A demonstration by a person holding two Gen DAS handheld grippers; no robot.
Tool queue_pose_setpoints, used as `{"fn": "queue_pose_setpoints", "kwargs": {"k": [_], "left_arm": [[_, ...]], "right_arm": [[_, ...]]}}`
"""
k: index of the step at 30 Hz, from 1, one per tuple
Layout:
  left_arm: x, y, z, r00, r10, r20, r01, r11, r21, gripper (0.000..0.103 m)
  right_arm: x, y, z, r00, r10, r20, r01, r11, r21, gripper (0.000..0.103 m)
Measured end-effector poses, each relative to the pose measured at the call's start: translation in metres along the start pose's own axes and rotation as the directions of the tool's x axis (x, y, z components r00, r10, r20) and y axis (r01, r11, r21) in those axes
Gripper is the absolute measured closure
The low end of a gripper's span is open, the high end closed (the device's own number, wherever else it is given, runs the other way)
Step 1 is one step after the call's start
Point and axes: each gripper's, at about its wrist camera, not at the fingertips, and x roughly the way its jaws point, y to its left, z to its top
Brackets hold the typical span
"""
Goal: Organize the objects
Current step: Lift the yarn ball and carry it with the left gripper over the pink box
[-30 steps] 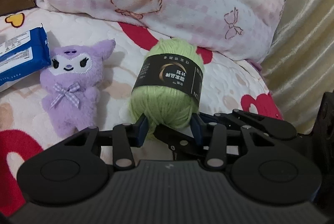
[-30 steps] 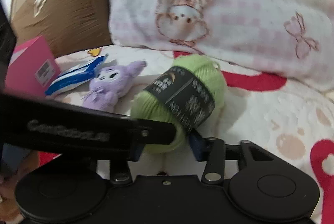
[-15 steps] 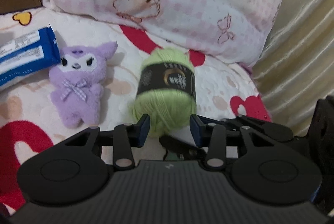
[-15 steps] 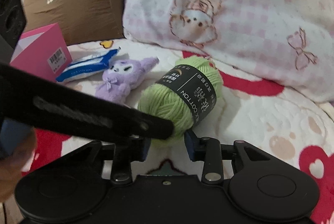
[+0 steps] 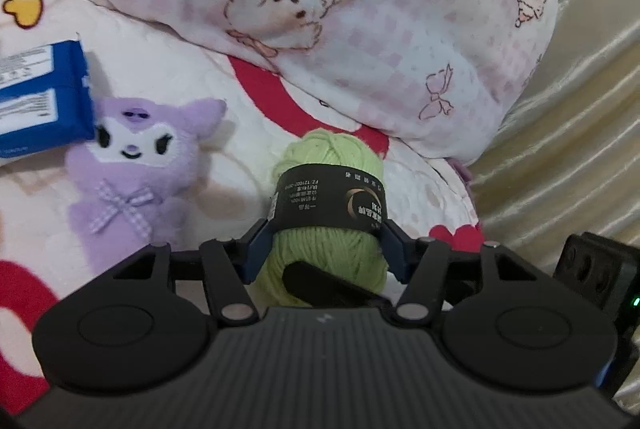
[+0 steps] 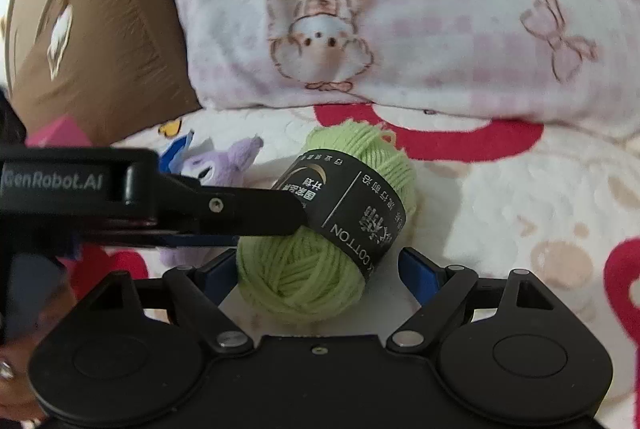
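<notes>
A green yarn ball (image 5: 328, 205) with a black label lies on a white blanket with red hearts (image 5: 168, 77). My left gripper (image 5: 326, 249) has its blue pads on both sides of the yarn, touching it at the label. In the right wrist view the yarn ball (image 6: 332, 225) sits between the wide-open jaws of my right gripper (image 6: 320, 269), not touching them, with the left gripper's finger (image 6: 240, 211) against its left side. A purple plush toy (image 5: 132, 169) lies left of the yarn.
A blue and white packet (image 5: 36, 97) lies at the far left. A pink checked pillow (image 5: 340, 17) stands behind. A brown cushion (image 6: 92, 41) and a pink box (image 6: 60, 133) are at the left. A gold curtain (image 5: 568, 149) hangs at the right.
My left gripper has moved forward and closed around the yarn ball. My right gripper has opened wider and come closer to the yarn.
</notes>
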Motion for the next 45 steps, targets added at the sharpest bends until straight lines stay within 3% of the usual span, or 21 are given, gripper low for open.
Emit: {"fn": "queue_pose_setpoints", "kwargs": {"k": [4, 8, 16, 21, 28, 38, 45], "left_arm": [[0.003, -0.001, -0.003, 1.000, -0.007, -0.003, 0.007, 1.000, 0.005, 0.045], [0.003, -0.001, -0.004, 1.000, -0.001, -0.008, 0.000, 1.000, -0.021, 0.045], [-0.005, -0.004, -0.005, 0.999, -0.008, -0.033, 0.007, 0.998, -0.055, 0.046], [-0.017, -0.014, -0.012, 0.996, 0.035, -0.080, -0.038, 0.999, -0.037, 0.046], [-0.029, -0.017, -0.042, 0.985, 0.095, -0.143, -0.114, 0.985, -0.130, 0.046], [-0.047, -0.002, -0.037, 0.992, 0.120, -0.049, -0.125, 0.987, -0.104, 0.046], [-0.037, 0.001, -0.038, 0.996, 0.057, -0.062, -0.063, 0.992, -0.107, 0.051]], "right_arm": [[0.004, -0.005, 0.001, 1.000, 0.005, 0.019, -0.006, 1.000, 0.031, 0.015], [0.008, -0.008, 0.000, 1.000, 0.004, 0.013, -0.005, 1.000, 0.026, 0.022], [-0.003, 0.004, -0.002, 1.000, -0.011, 0.013, 0.011, 0.998, -0.058, 0.033], [-0.010, 0.009, -0.004, 0.999, 0.024, -0.029, -0.025, 0.999, -0.048, 0.033], [-0.018, 0.024, -0.015, 0.987, 0.044, -0.157, -0.064, 0.991, -0.120, 0.030], [-0.033, 0.022, -0.024, 0.987, 0.033, -0.158, -0.044, 0.997, -0.068, 0.019], [-0.024, 0.028, -0.020, 0.992, 0.040, -0.117, -0.051, 0.995, -0.087, 0.019]]}}
